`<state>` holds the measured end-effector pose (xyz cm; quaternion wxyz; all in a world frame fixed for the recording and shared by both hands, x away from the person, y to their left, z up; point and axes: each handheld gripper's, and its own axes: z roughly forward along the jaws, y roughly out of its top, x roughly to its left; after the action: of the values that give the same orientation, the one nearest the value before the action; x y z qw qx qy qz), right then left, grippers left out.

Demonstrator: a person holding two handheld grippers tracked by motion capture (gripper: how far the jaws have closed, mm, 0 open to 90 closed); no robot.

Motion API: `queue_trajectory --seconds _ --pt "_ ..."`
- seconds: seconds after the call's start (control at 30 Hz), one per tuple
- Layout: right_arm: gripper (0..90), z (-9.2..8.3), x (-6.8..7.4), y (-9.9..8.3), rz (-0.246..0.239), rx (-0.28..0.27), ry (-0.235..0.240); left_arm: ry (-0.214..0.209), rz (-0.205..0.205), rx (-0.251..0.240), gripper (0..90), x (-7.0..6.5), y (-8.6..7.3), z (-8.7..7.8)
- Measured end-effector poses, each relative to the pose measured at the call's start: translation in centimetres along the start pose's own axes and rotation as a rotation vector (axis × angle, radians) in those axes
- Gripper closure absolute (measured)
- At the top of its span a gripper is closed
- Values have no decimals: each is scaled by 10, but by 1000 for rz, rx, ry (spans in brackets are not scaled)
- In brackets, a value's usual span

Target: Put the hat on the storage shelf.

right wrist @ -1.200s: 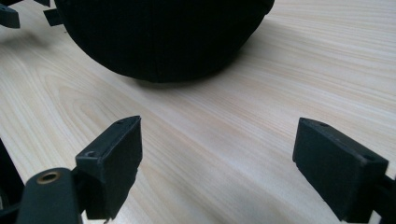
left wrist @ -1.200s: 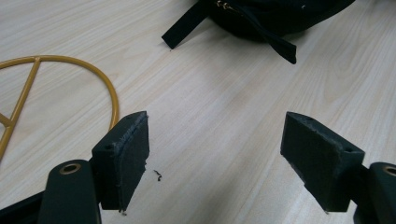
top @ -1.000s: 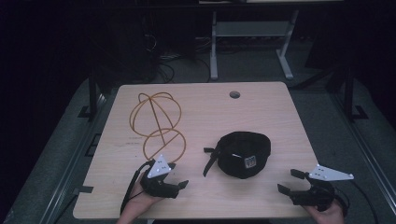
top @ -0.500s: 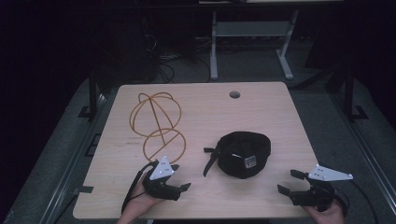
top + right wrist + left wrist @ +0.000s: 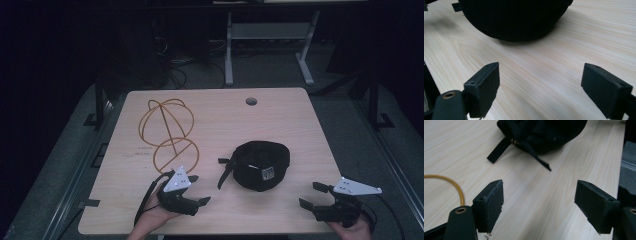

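A black cap (image 5: 261,163) lies upside down on the wooden table (image 5: 280,117), its strap (image 5: 226,170) trailing to the left. An orange wire stand (image 5: 168,131) with a round base ring stands at the left. My left gripper (image 5: 199,190) is open near the front edge, left of the cap, with nothing between its pads (image 5: 489,203); the cap (image 5: 541,133) and strap (image 5: 499,150) lie ahead of it. My right gripper (image 5: 312,195) is open at the front right corner, facing the cap (image 5: 514,18), with bare wood between its pads (image 5: 484,87).
A round cable hole (image 5: 251,101) sits near the table's far edge. A white metal frame (image 5: 267,35) stands on the floor beyond the table. Dark floor surrounds the table on all sides. A piece of the orange wire (image 5: 451,183) curves at the left of the left gripper view.
My left gripper has shifted slightly forward and right along the front edge. The right gripper, cap and wire stand have stayed put.
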<state>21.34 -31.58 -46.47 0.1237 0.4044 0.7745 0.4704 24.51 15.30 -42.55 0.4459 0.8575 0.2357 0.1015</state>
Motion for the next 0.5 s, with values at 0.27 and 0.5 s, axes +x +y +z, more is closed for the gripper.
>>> queue_trajectory --seconds 0.27,0.5 --pt "148 -2 2 0 3 -8 2 -45 24 9 232 -3 23 -1" --pt "148 -2 1 0 7 -10 2 -76 70 27 232 -5 44 6"
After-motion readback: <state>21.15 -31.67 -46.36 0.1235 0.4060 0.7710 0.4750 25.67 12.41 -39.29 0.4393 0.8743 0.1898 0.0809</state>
